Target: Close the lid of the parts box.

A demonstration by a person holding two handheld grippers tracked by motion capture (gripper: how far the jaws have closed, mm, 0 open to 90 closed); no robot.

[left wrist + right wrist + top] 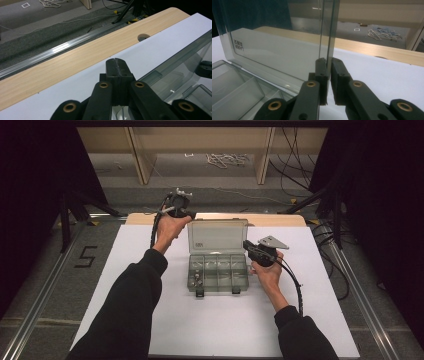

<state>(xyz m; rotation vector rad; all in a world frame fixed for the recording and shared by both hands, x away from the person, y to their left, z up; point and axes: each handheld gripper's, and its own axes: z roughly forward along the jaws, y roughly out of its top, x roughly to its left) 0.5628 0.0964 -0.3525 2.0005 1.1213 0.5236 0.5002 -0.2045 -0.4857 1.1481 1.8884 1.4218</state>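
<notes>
We are in a lab-style recording setup rather than a home. Our landmark is the wooden table (215,218), topped with a white sheet (225,320). On both sides of the table, aluminium rails (30,320) run along the grey carpet, and a taped number five (86,256) lies left of it. Dark curtains (30,195) hang to either side. Beyond the table's far edge, loose cables (295,170) and a white cord bundle (227,159) lie around wooden panels (137,155).

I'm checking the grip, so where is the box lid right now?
In the high view the lid stands open behind the compartment tray at the table's middle, its right edge pinched by the right tongs.
</notes>
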